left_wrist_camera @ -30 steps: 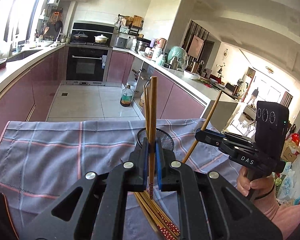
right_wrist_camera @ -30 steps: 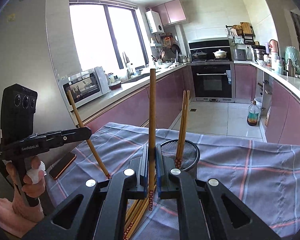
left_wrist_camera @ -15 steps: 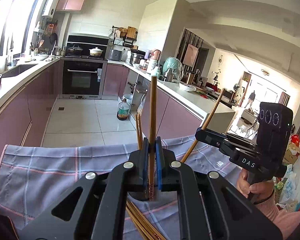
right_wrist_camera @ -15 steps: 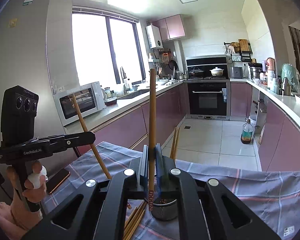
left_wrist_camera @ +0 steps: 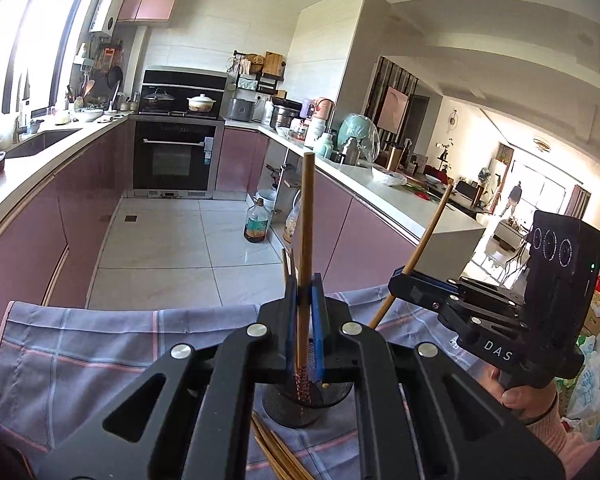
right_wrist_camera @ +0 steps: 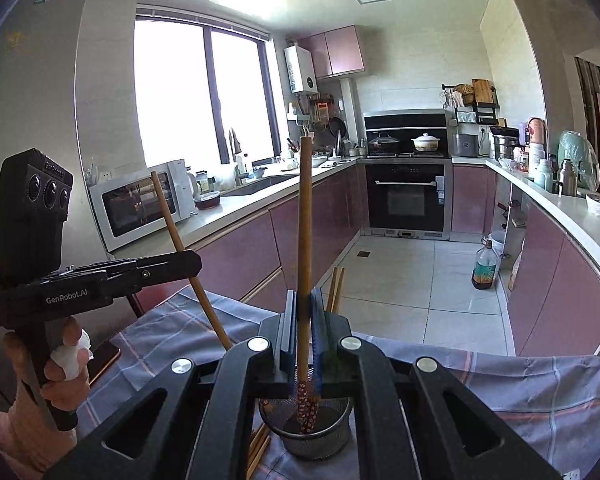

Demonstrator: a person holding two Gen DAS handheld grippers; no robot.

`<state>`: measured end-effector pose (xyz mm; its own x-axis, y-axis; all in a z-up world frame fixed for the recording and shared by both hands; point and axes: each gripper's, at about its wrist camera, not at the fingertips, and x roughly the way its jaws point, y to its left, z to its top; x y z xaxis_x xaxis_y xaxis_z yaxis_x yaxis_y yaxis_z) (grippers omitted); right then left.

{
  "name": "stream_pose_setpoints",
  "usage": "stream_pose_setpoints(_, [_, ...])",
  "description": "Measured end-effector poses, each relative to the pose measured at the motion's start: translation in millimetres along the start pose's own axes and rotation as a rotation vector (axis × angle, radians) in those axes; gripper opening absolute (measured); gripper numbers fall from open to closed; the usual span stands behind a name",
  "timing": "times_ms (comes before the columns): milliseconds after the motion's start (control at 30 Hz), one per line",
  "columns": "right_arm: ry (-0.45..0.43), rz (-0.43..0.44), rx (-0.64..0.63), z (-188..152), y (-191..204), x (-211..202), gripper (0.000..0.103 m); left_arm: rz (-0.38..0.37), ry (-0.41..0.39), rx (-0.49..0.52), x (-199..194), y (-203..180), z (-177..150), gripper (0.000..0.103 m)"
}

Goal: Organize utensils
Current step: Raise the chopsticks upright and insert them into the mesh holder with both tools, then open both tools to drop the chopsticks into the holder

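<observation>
Two grippers each pinch one chopstick upright above a mesh cup (right_wrist_camera: 316, 432) that stands on a checked cloth (left_wrist_camera: 100, 344). Only the right wrist view looks down into the cup, where the patterned tip of the right chopstick (right_wrist_camera: 304, 264) hangs just above the rim among the tips of chopsticks already standing in it; it alone also shows a microwave (right_wrist_camera: 140, 204), a window and a phone (right_wrist_camera: 104, 360) lying on the cloth by the person's left hand (right_wrist_camera: 60, 364). Only the left wrist view shows the open living room on the right and the right hand (left_wrist_camera: 528, 396) in a pink sleeve. Both views share the oven (left_wrist_camera: 174, 158), pink cabinets and an oil bottle (left_wrist_camera: 256, 226) on the floor. Loose chopsticks (left_wrist_camera: 276, 456) lie on the cloth just beside the cup, mostly hidden by the gripper bodies, which also cover much of the cup. The left gripper (left_wrist_camera: 305, 316) is pressed together on the left chopstick (left_wrist_camera: 306, 240), whose patterned end hangs in front of the cup. The right gripper (right_wrist_camera: 303, 320) is likewise clamped tight on its stick. Seen from across, the left gripper's stick tilts, its lower end near the cloth; whether it touches I cannot tell.
</observation>
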<state>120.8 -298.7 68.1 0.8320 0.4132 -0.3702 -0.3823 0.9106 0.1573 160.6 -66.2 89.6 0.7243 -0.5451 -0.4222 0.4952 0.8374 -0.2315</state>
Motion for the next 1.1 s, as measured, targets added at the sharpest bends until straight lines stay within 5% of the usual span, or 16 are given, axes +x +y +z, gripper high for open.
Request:
stream_pose_setpoints(733, [0.263,-0.017,-0.001,-28.6,-7.9,60.1,0.005,0.036,0.233,0.065,77.7,3.7,-27.4,0.007])
stream_pose_setpoints(1100, [0.277,-0.027,0.052,-29.8,-17.7,72.9,0.008,0.058,0.26,0.047,100.5,10.2,-24.0,0.008])
